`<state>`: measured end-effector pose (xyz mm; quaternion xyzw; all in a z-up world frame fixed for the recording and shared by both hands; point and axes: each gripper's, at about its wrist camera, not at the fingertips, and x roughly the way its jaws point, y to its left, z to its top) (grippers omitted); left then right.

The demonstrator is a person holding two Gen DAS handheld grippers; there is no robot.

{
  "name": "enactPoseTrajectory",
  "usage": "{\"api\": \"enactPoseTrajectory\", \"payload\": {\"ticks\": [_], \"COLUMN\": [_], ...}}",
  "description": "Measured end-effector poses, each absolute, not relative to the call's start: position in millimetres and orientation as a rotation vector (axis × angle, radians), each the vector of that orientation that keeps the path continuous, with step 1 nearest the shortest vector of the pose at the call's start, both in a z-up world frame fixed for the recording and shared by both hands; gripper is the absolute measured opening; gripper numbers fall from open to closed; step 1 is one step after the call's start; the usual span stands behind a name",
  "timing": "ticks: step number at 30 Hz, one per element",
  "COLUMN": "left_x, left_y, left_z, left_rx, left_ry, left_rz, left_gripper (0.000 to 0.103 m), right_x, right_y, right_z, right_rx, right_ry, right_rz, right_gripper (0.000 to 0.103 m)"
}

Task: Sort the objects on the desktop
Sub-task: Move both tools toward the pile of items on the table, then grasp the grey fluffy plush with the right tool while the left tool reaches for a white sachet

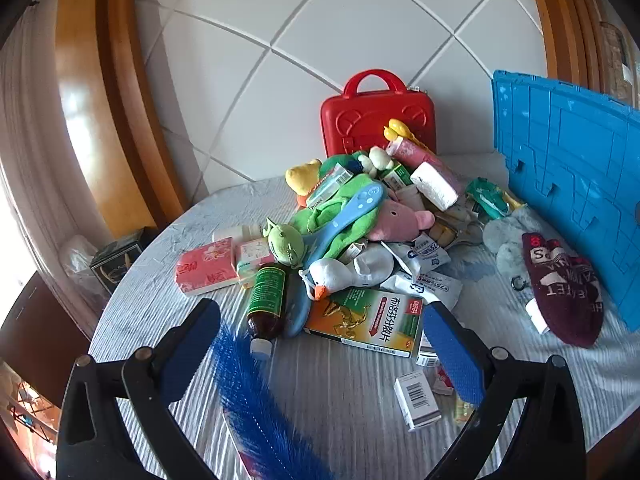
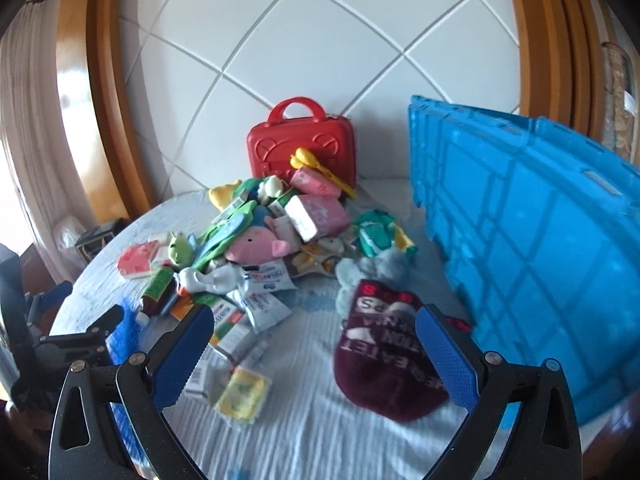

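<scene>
A heap of mixed objects (image 1: 360,220) (image 2: 264,240) lies on a round table covered with a white cloth (image 1: 344,384) (image 2: 308,432): plush toys, medicine boxes, wipe packets, a brown bottle (image 1: 267,300), a pink tissue pack (image 1: 206,266). My left gripper (image 1: 322,336) is open before an orange-green medicine box (image 1: 366,320), holding nothing. A blue feathery brush (image 1: 256,408) lies under it. My right gripper (image 2: 314,344) is open above the cloth, its right finger beside a maroon sock (image 2: 384,356). In the right wrist view, the left gripper (image 2: 80,312) appears at left.
A red carry case (image 1: 378,120) (image 2: 302,148) stands against the tiled wall behind the heap. A blue plastic crate (image 1: 568,184) (image 2: 532,248) stands at the right. A small barcode box (image 1: 416,400) and a yellow packet (image 2: 242,396) lie near the front edge. Wooden frames flank the table.
</scene>
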<state>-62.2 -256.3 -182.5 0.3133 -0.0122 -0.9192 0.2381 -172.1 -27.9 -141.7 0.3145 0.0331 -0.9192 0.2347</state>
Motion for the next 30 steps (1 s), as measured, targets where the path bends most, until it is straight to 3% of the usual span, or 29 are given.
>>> {"api": "enactPoseTrajectory", "payload": {"ticks": [10, 14, 20, 30], "left_x": [-128, -154, -184, -221], "left_y": [-284, -283, -282, -263], "left_z": [-218, -219, -221, -246], "left_rx": [0.979, 0.96, 0.944, 1.033], "left_ry": [-0.052, -0.115, -0.054, -0.058], "left_rz": [-2.571, -2.545, -2.576, -2.617], "left_gripper": [0.103, 0.102, 0.102, 0.102], "right_x": [-240, -280, -342, -450], "right_y": [-128, -143, -124, -80], "right_z": [-221, -239, -243, -325], "right_rx": [0.985, 1.01, 1.047, 1.607], "right_ry": [0.298, 0.267, 0.306, 0.386], "right_rz": [-2.272, -2.259, -2.411, -2.404], "right_gripper": [0.102, 0.102, 0.102, 0.102]}}
